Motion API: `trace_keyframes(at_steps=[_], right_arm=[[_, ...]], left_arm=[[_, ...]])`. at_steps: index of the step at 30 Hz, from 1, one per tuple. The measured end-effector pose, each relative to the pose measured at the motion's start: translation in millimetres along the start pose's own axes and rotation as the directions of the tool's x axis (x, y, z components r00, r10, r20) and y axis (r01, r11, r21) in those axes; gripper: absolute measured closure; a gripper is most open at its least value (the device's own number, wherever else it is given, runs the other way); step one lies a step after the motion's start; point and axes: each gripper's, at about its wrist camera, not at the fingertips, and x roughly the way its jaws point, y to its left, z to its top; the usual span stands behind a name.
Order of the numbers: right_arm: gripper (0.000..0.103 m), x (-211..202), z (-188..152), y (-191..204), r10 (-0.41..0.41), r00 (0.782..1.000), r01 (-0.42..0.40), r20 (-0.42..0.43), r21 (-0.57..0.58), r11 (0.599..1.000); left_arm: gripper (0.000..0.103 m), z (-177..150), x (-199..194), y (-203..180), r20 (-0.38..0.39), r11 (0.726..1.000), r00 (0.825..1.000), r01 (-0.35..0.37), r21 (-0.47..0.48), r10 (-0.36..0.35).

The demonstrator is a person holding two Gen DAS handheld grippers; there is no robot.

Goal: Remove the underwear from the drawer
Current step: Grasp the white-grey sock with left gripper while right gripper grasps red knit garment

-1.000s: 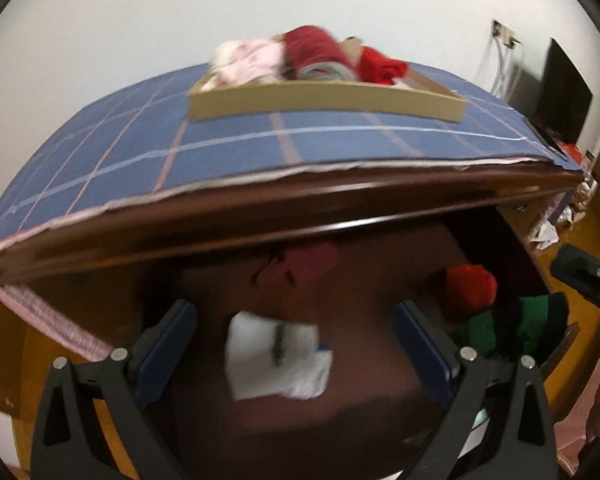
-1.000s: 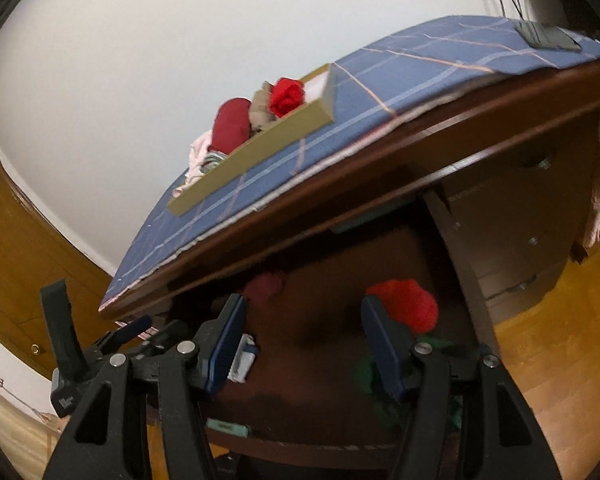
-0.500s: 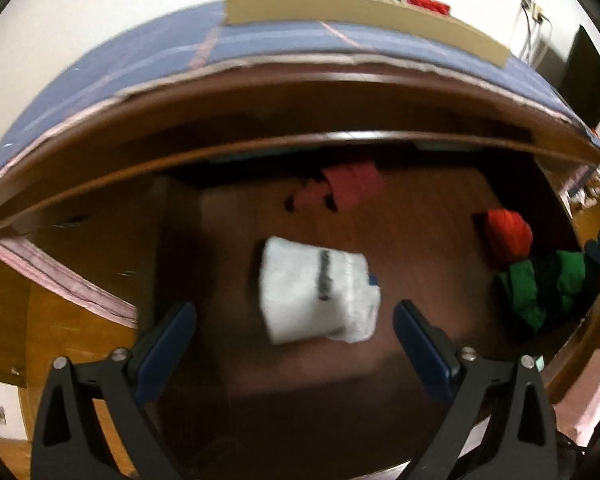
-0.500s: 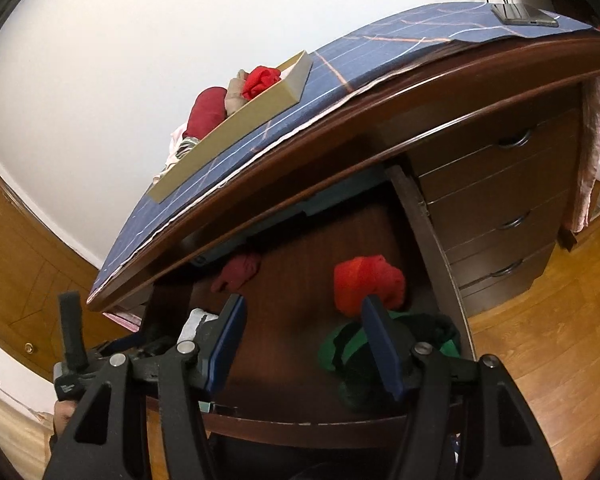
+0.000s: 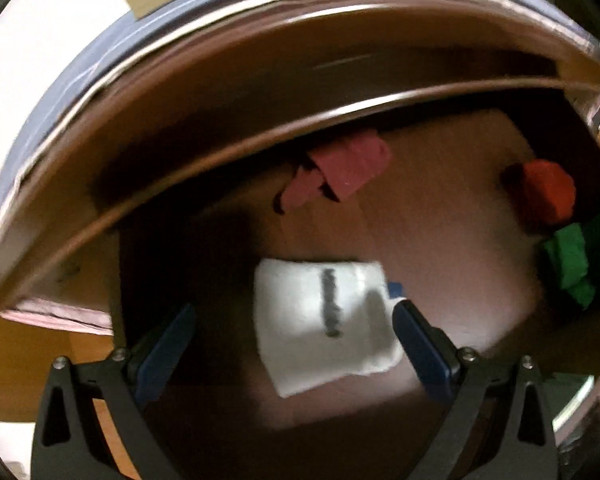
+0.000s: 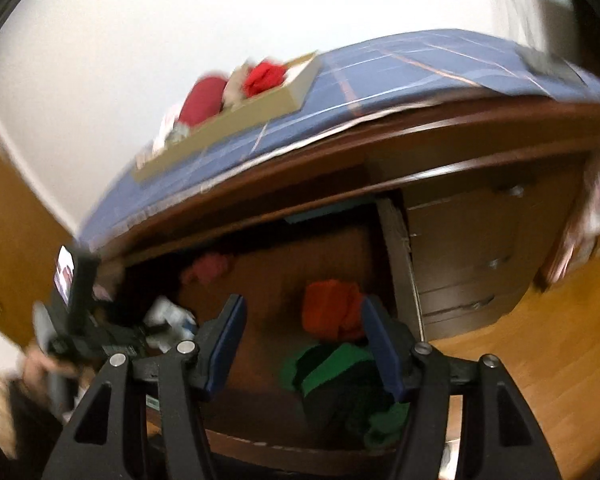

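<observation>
1. The drawer (image 5: pixel 440 184) floor was dark brown wood with a smooth, slightly glossy finish.
2. The white folded piece (image 5: pixel 324 324), lower centre of the left wrist view, looked like soft matt cloth.
3. The gripper fingers (image 6: pixel 380 344) carried matt blue pads on black plastic.
4. The checked blue cover (image 6: pixel 400 68), upper right, was cloth.
5. The tray (image 6: pixel 236 124) looked like matt cardboard.

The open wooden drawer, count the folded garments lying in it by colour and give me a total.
White folded garment with dark marking: 1
Pink folded garment: 1
Orange-red folded garment: 1
Green folded garment: 1
Total: 4 in the open wooden drawer
</observation>
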Motion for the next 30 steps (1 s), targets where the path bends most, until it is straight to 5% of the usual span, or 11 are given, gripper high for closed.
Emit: trace_keyframes(at_steps=[3,8,18,25,30], right_arm=[[0.041,19.6,6.1,15.5,0.010,0.995,-0.022,-0.104,-0.115,0.993],[0.041,56.8,5.0,37.9,-0.098,0.964,0.016,-0.247,-0.315,0.949],[0.041,115.2,6.2,32.9,-0.278,0.854,0.036,-0.440,-0.484,0.874],[0.041,131.7,0.1,42.1,-0.387,0.824,0.063,-0.414,-0.612,0.789],[0.053,132.3,-7.0,41.2,-0.459,0.811,0.112,-0.362,-0.675,0.729]], left_arm=[[0.003,4.7,5.1,-1.5,-0.029,0.999,0.999,0.024,0.033,-0.024],[0.003,2.3,17.8,-11.5,-0.077,0.995,0.997,0.021,0.097,-0.014],[0.005,-0.9,42.9,-21.3,-0.208,0.980,0.977,0.073,0.184,-0.034],[0.031,-0.3,55.3,-3.0,-0.257,0.971,0.945,0.227,0.075,-0.201],[0.060,-7.3,49.4,-1.3,-0.200,0.969,0.956,0.233,0.078,-0.214]])
